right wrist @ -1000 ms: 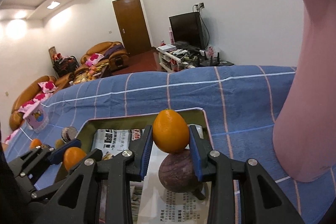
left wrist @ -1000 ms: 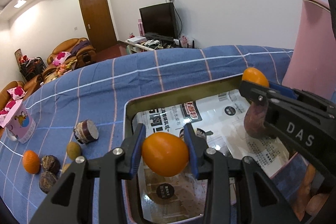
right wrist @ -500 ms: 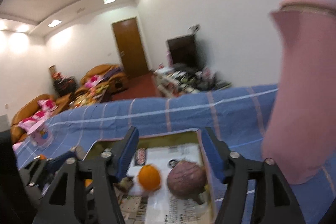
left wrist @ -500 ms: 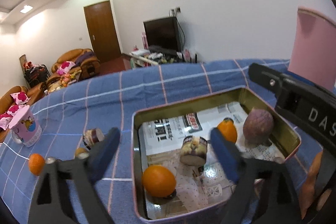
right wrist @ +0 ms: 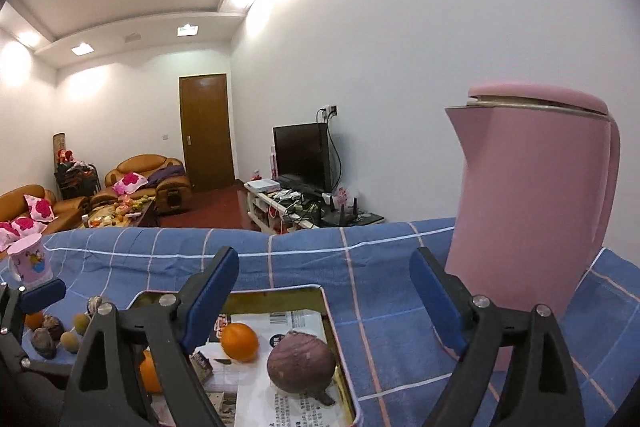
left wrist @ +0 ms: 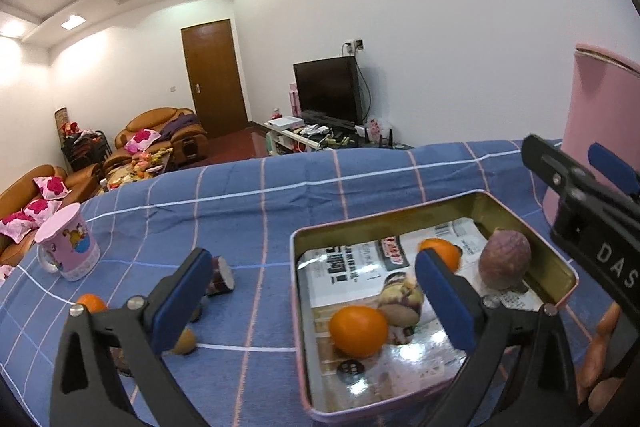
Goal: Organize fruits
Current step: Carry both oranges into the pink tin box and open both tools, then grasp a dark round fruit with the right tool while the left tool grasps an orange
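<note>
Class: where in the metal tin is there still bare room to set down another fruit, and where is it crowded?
Free: the tin floor's near right corner, beside the near orange. Crowded: the far end, where the far orange and purple fruit sit close together.

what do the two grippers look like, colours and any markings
Both are matte black plastic frames with triangular cut-outs and silver screws at the joints. The left gripper and right gripper each carry flat blue pads on the inner faces of their fingers. White letters "DAS" show on the right gripper's side in the left wrist view. No cables or sleeves visible.
</note>
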A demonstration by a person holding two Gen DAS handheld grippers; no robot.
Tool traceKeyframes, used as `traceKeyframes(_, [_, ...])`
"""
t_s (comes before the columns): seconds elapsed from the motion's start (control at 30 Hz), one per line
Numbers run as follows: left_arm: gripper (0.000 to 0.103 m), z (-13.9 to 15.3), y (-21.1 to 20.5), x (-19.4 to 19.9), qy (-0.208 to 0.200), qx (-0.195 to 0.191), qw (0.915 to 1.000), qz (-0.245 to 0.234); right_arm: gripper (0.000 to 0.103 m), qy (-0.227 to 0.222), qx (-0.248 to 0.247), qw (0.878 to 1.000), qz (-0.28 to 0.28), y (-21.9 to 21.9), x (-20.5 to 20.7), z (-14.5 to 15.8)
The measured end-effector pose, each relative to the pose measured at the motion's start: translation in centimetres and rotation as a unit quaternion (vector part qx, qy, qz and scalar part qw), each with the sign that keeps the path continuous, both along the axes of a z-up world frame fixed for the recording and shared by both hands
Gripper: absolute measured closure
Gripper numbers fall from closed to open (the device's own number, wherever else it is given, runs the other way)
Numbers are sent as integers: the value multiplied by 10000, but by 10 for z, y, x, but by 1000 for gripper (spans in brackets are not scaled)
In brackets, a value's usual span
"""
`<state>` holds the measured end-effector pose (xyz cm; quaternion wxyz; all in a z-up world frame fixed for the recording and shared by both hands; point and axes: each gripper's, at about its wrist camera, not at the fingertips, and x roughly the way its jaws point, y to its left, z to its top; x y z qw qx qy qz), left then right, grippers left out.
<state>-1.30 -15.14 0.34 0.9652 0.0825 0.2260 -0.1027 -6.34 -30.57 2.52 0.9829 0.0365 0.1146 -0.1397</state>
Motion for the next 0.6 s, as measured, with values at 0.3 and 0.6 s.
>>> traceKeyframes(0.3, [0,-1,25,-3,-25,-104,9999,97,15,136,166,9998,-11,8,-9,-4])
traceKeyframes(0.6, [0,-3,48,-5,-35,-113,9999,117,15,120,605,9981,37,20,-26,-7])
